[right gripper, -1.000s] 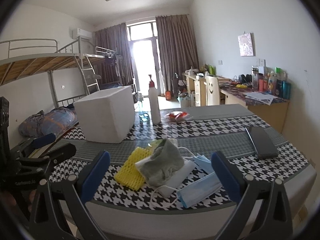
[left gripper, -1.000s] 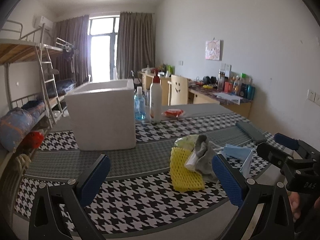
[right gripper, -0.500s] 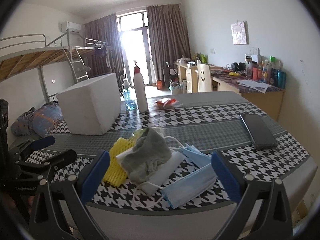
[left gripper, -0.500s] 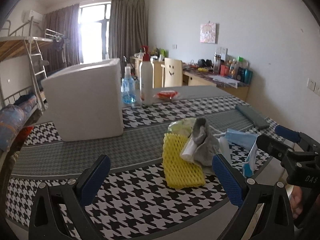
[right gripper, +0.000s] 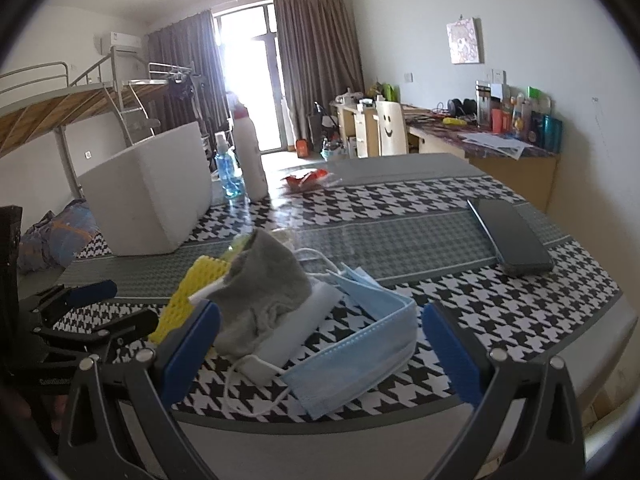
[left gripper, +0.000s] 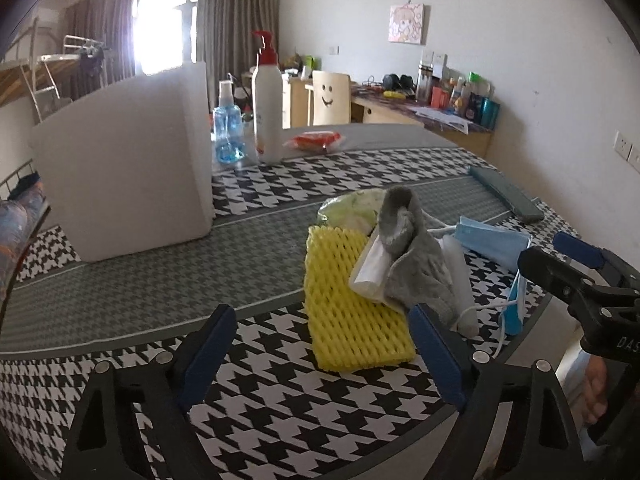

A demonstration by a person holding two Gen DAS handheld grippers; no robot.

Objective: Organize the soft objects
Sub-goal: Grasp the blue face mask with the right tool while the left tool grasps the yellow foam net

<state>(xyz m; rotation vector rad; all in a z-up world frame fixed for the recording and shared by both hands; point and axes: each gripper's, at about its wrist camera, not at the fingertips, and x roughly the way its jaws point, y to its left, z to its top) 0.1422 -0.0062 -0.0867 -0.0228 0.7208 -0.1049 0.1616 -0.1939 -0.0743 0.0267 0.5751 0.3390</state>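
Observation:
A heap of soft things lies near the table's front edge: a yellow foam net sleeve [left gripper: 352, 312] [right gripper: 192, 292], a grey sock [left gripper: 416, 256] [right gripper: 264, 300] draped over a white packet [left gripper: 368, 268], and blue face masks [left gripper: 492, 244] [right gripper: 360, 344]. My left gripper [left gripper: 320, 356] hovers just in front of the yellow sleeve; its jaws are closing with nothing between the pads. My right gripper [right gripper: 320, 356] stands open low over the table edge, its pads either side of the sock and the nearest mask without touching them. Each gripper shows at the edge of the other's view.
A white foam box [left gripper: 128, 168] [right gripper: 148, 196] stands at the back left. Beside it are a blue spray bottle [left gripper: 228, 128] and a white pump bottle [left gripper: 267, 108]. A red packet [left gripper: 316, 140] lies further back, a dark phone [right gripper: 512, 240] at the right. The houndstooth tablecloth [left gripper: 280, 392] covers the table.
Both grippers have sunk and moved closer to the heap, which now looks larger and nearer. The left gripper's pads stand closer together than before.

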